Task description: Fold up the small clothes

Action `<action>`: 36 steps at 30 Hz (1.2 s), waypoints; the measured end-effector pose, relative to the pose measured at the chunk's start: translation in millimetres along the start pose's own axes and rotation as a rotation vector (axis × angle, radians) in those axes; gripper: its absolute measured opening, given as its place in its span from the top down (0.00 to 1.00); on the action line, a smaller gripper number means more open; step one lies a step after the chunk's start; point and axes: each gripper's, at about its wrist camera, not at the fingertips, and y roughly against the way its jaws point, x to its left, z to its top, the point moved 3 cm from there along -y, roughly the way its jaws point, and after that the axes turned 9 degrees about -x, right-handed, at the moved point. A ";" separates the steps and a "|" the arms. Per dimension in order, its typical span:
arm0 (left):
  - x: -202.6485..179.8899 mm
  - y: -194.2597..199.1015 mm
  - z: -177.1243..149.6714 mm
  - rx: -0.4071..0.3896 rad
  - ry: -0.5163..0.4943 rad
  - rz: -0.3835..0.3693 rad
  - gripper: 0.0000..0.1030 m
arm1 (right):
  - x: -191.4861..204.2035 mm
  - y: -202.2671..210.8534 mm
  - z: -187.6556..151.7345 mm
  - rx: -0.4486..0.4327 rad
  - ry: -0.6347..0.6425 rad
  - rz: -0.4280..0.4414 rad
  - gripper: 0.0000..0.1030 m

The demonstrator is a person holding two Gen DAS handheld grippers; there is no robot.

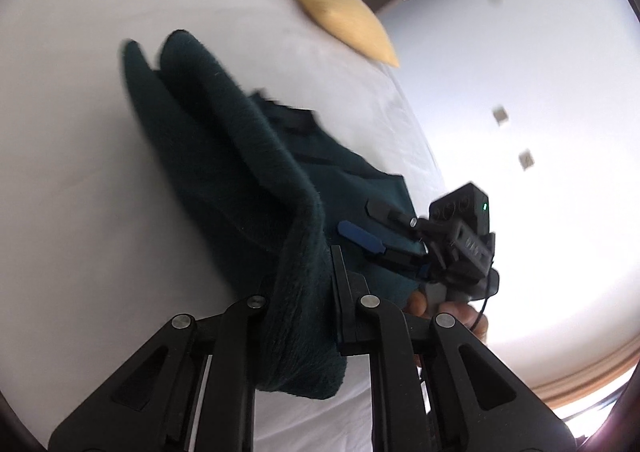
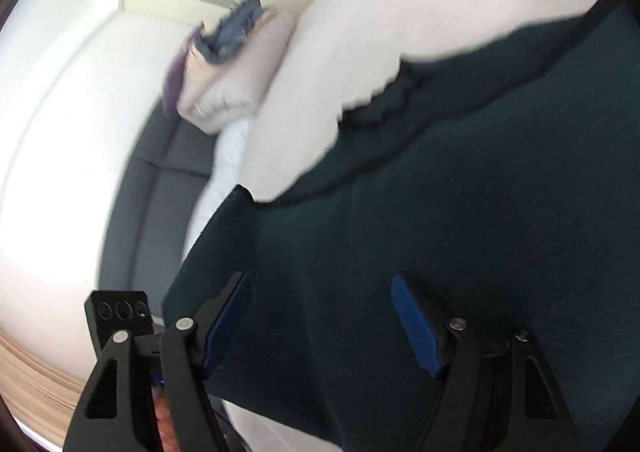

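Teal garment [image 1: 240, 156]: we see it run lengthwise away across bed [image 1: 80, 92].
L tongs [image 1: 298, 284]: clenched on its near fold.
R tongs [image 2: 322, 316]: released, over cloth.

Bright daylight floods both views, strongest past the white bed [image 1: 80, 132], where the wall to the right of it burns out to pure white glare. The dark green garment [image 1: 248, 172] reads nearly black, its folds barely separated, fuzzy texture sharp only close to the lens. Motion blur smears the yellow cushion [image 1: 344, 12] beyond the garment and the wall fittings. In the right wrist view the garment's [image 2: 400, 272] hem edge streaks, and the pile of folded clothes [image 2: 228, 64] left of it is soft. Fisheye bending curves everything; black vignette rings the corners.
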 end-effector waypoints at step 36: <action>-147.2 -132.5 -124.1 0.109 -0.688 0.293 0.87 | -44.1 33.7 74.1 0.051 0.139 -0.239 0.87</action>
